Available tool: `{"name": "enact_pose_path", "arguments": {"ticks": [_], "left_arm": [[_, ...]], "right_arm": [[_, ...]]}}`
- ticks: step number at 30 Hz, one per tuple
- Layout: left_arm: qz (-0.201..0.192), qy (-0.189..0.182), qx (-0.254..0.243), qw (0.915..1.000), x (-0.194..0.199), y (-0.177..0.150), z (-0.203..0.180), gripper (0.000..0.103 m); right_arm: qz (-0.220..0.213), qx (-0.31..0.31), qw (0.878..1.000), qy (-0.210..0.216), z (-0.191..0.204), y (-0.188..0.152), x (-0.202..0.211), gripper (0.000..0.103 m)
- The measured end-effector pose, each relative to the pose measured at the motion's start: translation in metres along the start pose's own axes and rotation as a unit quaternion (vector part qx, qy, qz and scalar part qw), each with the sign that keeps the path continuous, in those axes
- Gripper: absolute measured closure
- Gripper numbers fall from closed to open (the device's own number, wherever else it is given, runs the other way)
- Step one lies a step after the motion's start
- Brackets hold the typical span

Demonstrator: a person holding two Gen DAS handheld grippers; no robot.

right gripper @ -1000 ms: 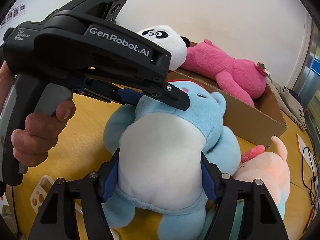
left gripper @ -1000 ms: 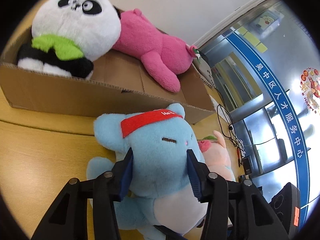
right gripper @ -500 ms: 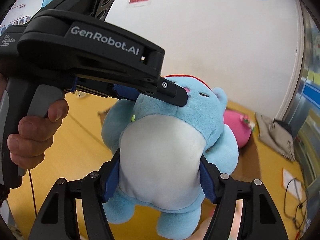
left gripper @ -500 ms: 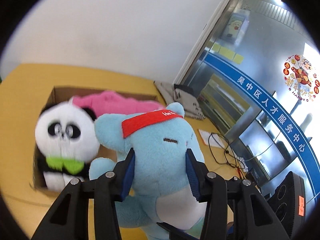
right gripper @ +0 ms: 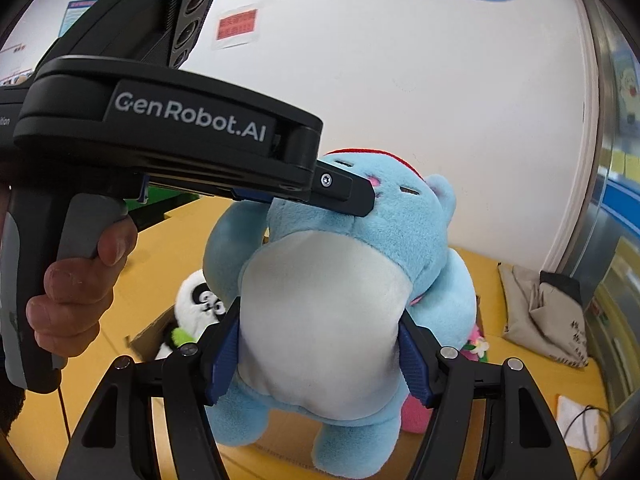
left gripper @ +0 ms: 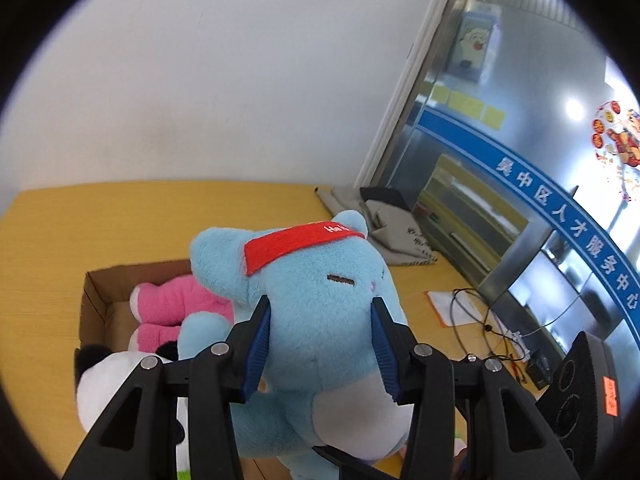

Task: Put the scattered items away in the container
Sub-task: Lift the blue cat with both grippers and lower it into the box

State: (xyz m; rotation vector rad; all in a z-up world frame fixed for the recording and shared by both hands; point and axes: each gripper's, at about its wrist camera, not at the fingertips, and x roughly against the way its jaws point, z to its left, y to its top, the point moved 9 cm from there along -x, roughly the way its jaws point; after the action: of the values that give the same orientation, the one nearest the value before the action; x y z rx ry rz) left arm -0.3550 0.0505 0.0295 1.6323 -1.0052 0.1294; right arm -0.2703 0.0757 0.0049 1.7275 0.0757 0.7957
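Both grippers hold a light-blue plush (left gripper: 320, 304) with a red headband and white belly. My left gripper (left gripper: 320, 344) is shut on its head. My right gripper (right gripper: 320, 354) is shut on its belly (right gripper: 320, 320). The plush hangs in the air above a cardboard box (left gripper: 94, 304). In the box lie a pink plush (left gripper: 172, 308) and a panda plush (left gripper: 108, 380). The panda (right gripper: 200, 300) also shows in the right wrist view, behind the blue plush. The left gripper's black body (right gripper: 168, 120) crosses the right wrist view.
The box stands on a yellow wooden table (left gripper: 80, 232). A grey cloth bag (left gripper: 392, 228) lies at the table's far end by a glass partition. Papers and a black cable (left gripper: 472, 312) lie to the right. A white wall stands behind.
Both grippers have lifted the blue plush off the table and carried it up over the box. The box now sits lower and farther in both views.
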Motion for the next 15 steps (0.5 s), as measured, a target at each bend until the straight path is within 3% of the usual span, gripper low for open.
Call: {"name": "enact_pose_path", "arguments": {"ticks": [7, 10, 15], "left_arm": [[0.081, 0.007, 0.060, 0.9949, -0.074, -0.056, 0.048, 0.058], [0.075, 0.001, 0.063, 0.9952, -0.078, -0.063, 0.047, 0.058], [0.083, 0.008, 0.070, 0.9941, -0.072, -0.076, 0.046, 0.058]], "right_arm": [[0.060, -0.056, 0.996, 0.018, -0.015, -0.061, -0.075, 0.029], [0.085, -0.075, 0.993, 0.022, -0.014, -0.082, -0.091, 0.029], [0.098, -0.076, 0.992, 0.029, -0.012, -0.088, -0.090, 0.029]]}}
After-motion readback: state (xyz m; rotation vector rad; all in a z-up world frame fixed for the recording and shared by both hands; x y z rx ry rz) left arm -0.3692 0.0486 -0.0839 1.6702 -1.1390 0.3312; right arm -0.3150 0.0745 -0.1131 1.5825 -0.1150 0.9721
